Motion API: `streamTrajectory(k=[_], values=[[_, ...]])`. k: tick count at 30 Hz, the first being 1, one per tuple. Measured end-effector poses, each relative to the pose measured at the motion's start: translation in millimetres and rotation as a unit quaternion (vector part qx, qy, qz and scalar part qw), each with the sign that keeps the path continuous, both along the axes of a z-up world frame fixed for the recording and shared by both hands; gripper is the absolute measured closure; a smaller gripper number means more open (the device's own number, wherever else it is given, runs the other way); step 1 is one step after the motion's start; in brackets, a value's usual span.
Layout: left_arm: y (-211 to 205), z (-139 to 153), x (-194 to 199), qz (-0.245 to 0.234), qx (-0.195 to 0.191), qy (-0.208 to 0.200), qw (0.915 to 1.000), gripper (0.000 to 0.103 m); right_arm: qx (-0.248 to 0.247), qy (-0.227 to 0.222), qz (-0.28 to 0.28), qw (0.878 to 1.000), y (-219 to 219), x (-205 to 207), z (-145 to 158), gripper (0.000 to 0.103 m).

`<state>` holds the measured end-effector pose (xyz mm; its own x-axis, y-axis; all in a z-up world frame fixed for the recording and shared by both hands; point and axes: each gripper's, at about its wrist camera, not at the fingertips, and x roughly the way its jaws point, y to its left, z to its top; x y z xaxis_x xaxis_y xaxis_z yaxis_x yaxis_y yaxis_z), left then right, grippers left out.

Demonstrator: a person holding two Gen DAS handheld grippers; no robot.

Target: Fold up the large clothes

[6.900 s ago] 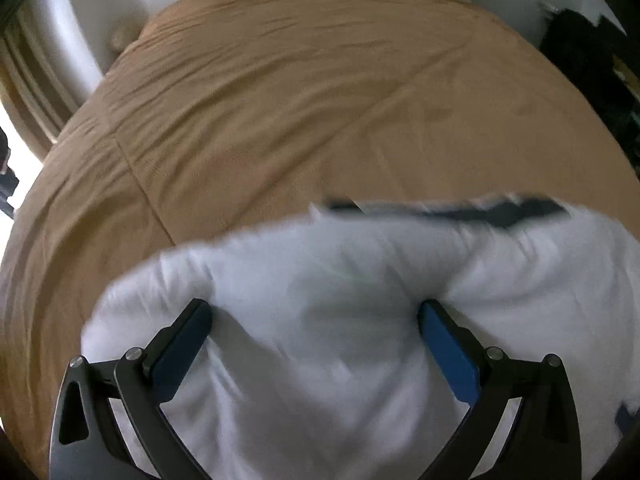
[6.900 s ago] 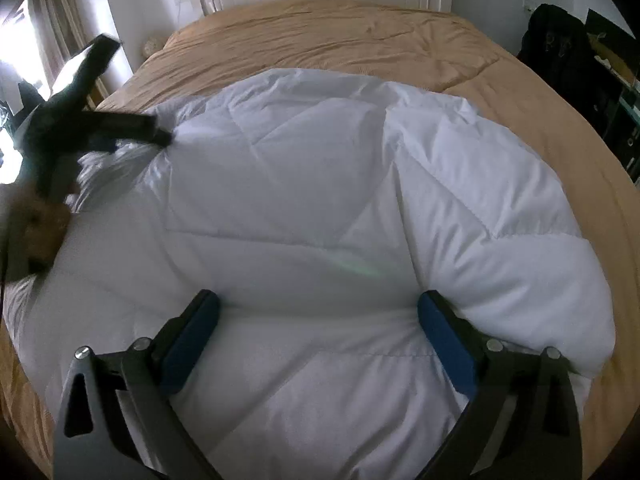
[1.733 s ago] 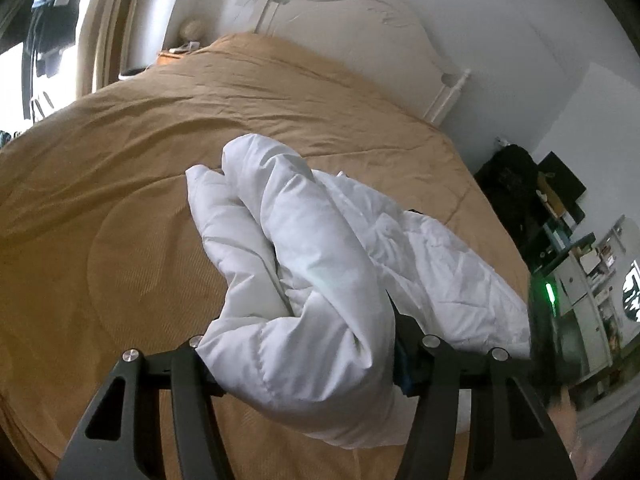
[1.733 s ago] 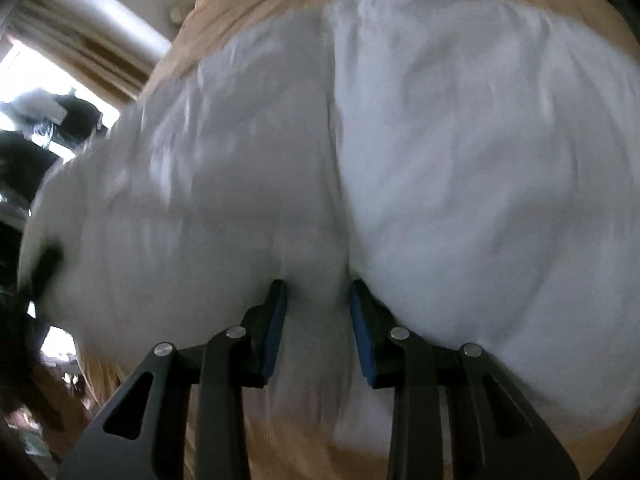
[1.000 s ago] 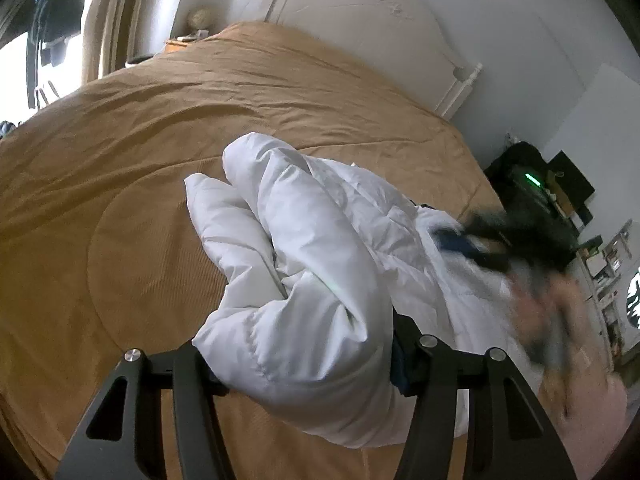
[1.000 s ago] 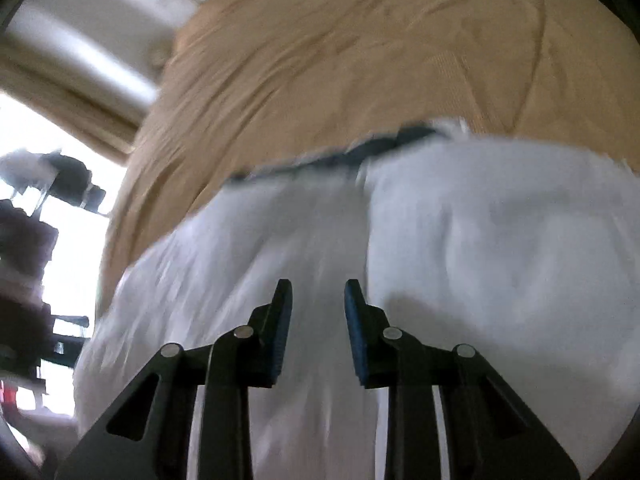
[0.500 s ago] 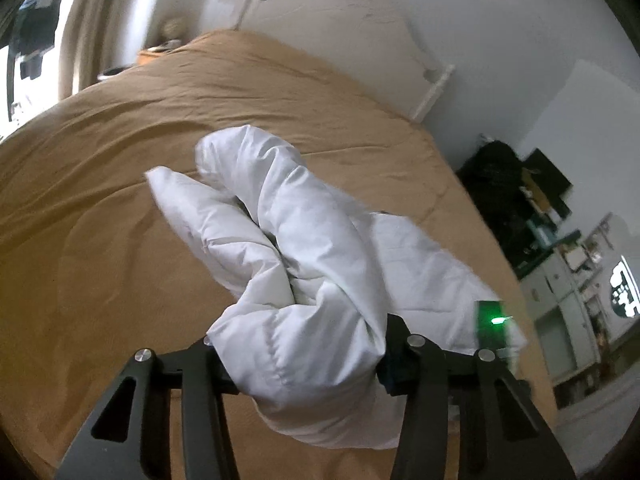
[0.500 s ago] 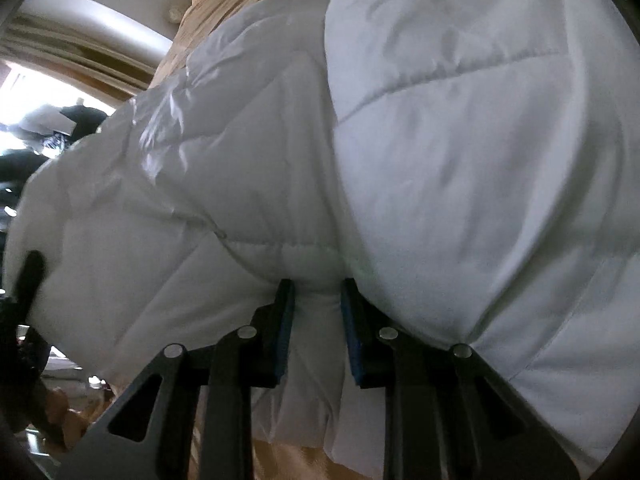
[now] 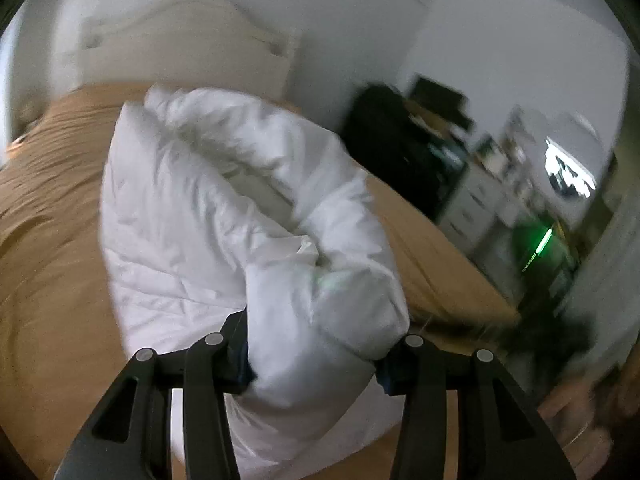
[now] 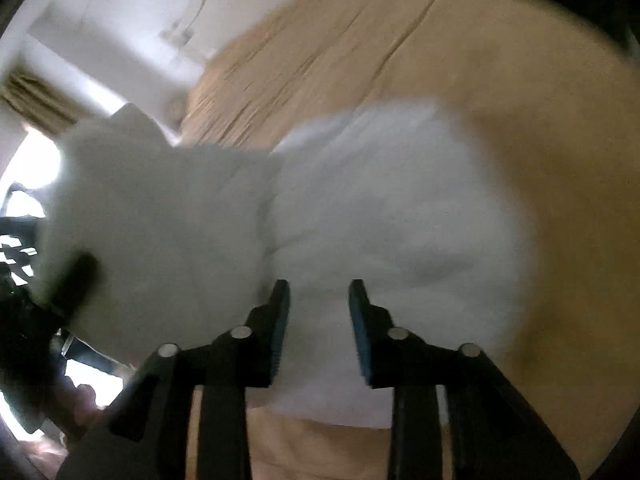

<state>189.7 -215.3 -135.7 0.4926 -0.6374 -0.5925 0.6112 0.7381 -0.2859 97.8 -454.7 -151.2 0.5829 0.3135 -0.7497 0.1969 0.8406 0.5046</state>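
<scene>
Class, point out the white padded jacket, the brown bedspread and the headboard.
white padded jacket (image 9: 192,216), left wrist view, quilted panel.
brown bedspread (image 9: 52,216), left wrist view, bare stretch.
headboard (image 9: 188,40), left wrist view, middle panel.

The left tongs (image 9: 312,354) clamp a thick bunch of the white padded coat (image 9: 224,208) above the tan bedspread (image 9: 48,216).

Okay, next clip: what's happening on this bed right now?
A person with a handheld gripper in each hand is folding a puffy white quilted jacket on a bed with a tan cover. The left gripper is clamped on a thick bunched end of the jacket, lifted off the cover. The right gripper has white padding between its jaws, which are opening; the blur hides whether the pads still press on it. The jacket is bundled, not yet flat.
</scene>
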Motion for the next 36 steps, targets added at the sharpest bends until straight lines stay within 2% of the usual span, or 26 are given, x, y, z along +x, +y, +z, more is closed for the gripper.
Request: streamTrajectory(k=[2,4,5,7,9,12,14,16,18,20,21,23,26,31,33,36], values=[[-37,-23,-3,-0.037,0.021,0.017,0.9989,0.057,-0.052,-0.011,-0.036,0.998,-29,-14,24,0.056],[-69,-53,-1,-0.061,0.040,0.056,0.9958,0.057,-0.083,-0.021,-0.064,0.994,-53,-23,41,0.050],[-84,-71,1,-0.072,0.051,0.080,0.9929,0.057,-0.089,-0.021,-0.073,0.993,-60,-24,44,0.046],[-103,-95,-1,-0.087,0.062,0.094,0.9898,0.057,-0.086,-0.020,-0.081,0.993,-71,-20,53,0.045],[-114,-105,-4,-0.089,0.072,0.094,0.9889,0.056,-0.088,-0.021,-0.057,0.994,-79,-12,63,0.045],[-116,-109,-1,-0.086,0.071,0.108,0.9878,0.056,-0.115,-0.008,0.010,0.993,-63,30,68,0.039],[-109,-109,4,-0.087,0.069,0.113,0.9873,0.056,-0.120,0.018,0.059,0.991,-46,58,66,0.038],[-105,-111,5,-0.089,0.072,0.112,0.9871,0.056,-0.089,0.042,0.109,0.989,-34,86,55,0.038],[-105,-112,2,-0.088,0.074,0.110,0.9873,0.056,-0.078,0.067,0.146,0.984,-23,116,41,0.038],[-109,-112,3,-0.089,0.075,0.110,0.9872,0.056,-0.074,0.095,0.153,0.981,-15,138,20,0.039],[-111,-113,2,-0.090,0.074,0.109,0.9872,0.055,-0.093,0.115,0.160,0.976,-13,146,5,0.045],[-109,-111,-1,-0.101,0.073,0.112,0.9858,0.055,-0.111,0.149,0.160,0.970,-17,154,-23,0.047],[-104,-102,0,-0.121,0.072,0.124,0.9822,0.055,-0.048,0.176,0.141,0.973,-38,158,-58,0.049],[-57,-78,3,-0.132,0.056,0.171,0.9748,0.053,-0.024,0.175,0.147,0.973,-49,154,-74,0.049],[-27,-62,6,-0.120,0.054,0.178,0.9752,0.054,-0.024,0.179,0.146,0.973,-50,154,-78,0.049],[28,-22,26,-0.040,0.061,0.137,0.9879,0.054,-0.034,0.179,0.145,0.973,-47,153,-81,0.049]])
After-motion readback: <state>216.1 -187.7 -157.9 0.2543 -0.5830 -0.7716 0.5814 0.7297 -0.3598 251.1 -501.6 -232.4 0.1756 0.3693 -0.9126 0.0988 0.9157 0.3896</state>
